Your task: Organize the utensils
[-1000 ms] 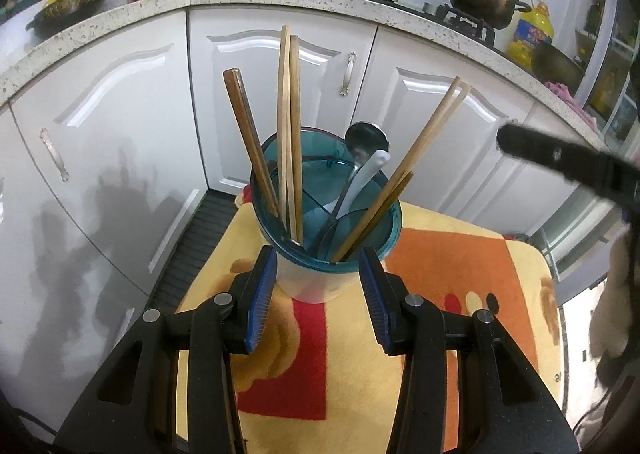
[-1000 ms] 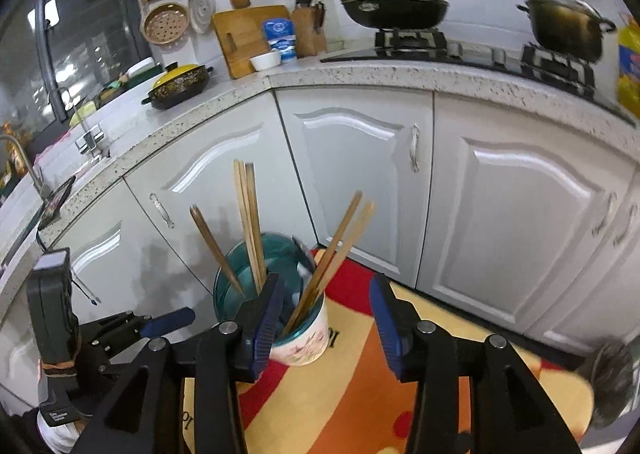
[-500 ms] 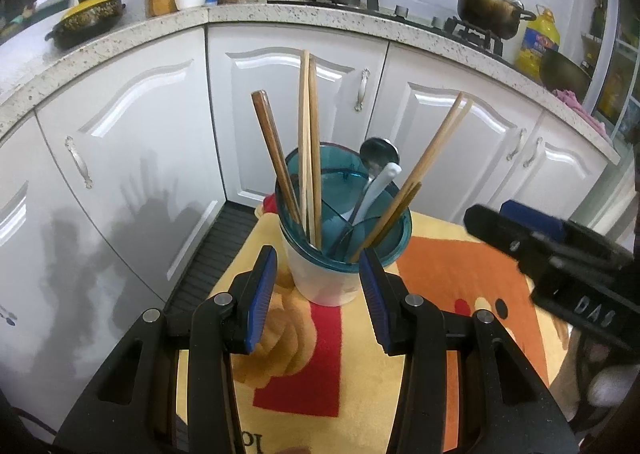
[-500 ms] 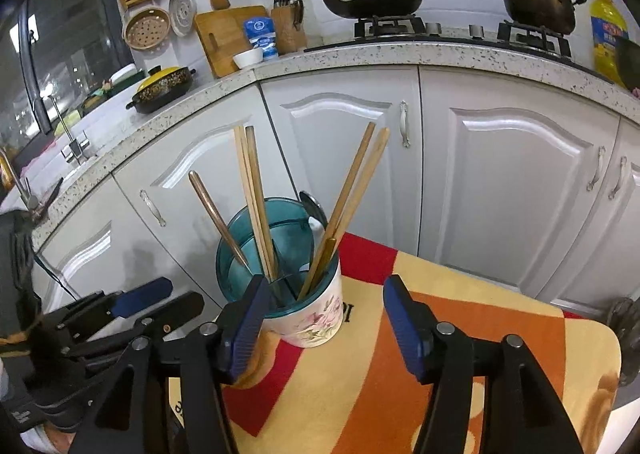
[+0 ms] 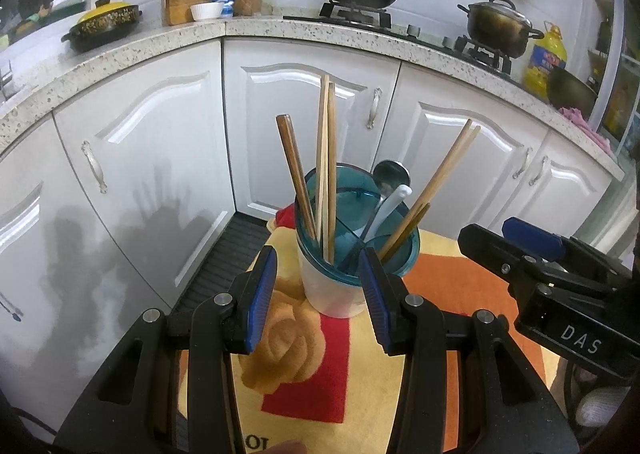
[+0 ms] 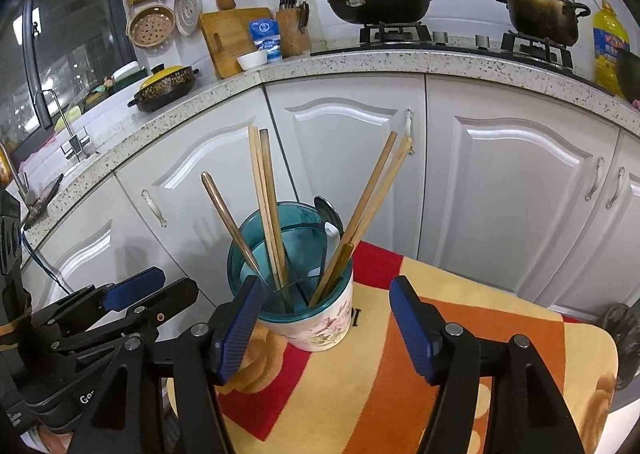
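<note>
Teal plastic is lining the utensil holder [image 5: 338, 286], which is standing upright on the patterned cloth [image 6: 480, 354] of a small table, in front of the white cabinet doors [image 6: 500, 190]. I am looking at it from both wrists at once. Inside it, pale chopsticks [image 5: 325, 158] are leaning up at the left, a darker wooden stick [image 5: 294, 170] is slanting beside them, another pair of chopsticks [image 5: 438, 178] is angling out to the right, and a metal spoon [image 5: 391, 174] and a white spoon [image 5: 390, 202] are resting against the far rim (the divider inside is splitting the holder into compartments, though I cannot tell exactly which piece sits in which).

My left gripper [image 5: 317, 294] is hovering just in front of the holder with its blue pads [image 5: 262, 294] spread apart and gripping nothing; the holder sits beyond the fingertips, not pressed by them. My right gripper [image 6: 326, 324] is opening, its jaws widening on either side of the holder's near wall, the left pad close beside the cup but not pressing it as far as I can see. Nothing is being carried by either tool.
</note>
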`<state>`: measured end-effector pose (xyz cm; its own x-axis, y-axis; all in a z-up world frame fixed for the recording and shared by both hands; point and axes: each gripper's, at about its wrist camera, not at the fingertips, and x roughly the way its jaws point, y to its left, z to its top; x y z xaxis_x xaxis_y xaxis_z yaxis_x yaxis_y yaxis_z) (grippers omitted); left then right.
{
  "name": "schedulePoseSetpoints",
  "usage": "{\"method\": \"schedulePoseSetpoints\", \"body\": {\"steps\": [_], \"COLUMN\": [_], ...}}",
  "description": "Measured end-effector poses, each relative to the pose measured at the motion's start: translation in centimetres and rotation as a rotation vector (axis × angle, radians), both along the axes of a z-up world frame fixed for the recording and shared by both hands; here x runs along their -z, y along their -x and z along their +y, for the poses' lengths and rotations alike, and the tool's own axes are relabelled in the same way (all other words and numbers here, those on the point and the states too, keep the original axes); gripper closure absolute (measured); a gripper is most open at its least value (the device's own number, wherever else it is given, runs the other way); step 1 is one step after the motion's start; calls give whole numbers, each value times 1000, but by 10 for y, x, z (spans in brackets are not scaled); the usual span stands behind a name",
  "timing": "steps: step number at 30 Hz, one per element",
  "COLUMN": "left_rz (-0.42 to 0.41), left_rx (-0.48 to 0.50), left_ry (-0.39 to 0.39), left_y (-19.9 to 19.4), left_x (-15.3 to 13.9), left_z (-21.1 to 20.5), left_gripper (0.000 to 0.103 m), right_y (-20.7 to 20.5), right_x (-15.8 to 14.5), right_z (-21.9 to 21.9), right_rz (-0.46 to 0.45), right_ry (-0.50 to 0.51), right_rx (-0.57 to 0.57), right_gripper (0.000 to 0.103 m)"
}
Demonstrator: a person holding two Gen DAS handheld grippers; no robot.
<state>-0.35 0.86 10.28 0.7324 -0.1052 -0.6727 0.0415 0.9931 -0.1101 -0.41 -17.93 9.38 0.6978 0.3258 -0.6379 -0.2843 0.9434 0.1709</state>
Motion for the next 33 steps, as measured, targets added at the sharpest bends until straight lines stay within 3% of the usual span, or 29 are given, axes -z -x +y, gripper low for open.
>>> {"method": "schedulePoseSetpoints", "body": {"steps": [33], "left_rz": [-12], "left_rx": [-16], "left_ry": [-1], "left_y": [3], "left_x": [-2], "left_z": [4], "left_gripper": [61], "right_y": [1], "right_x": [6], "right_z": [6], "right_rz": [26], "right_ry": [26], "right_rx": [-21], "right_gripper": [35]}}
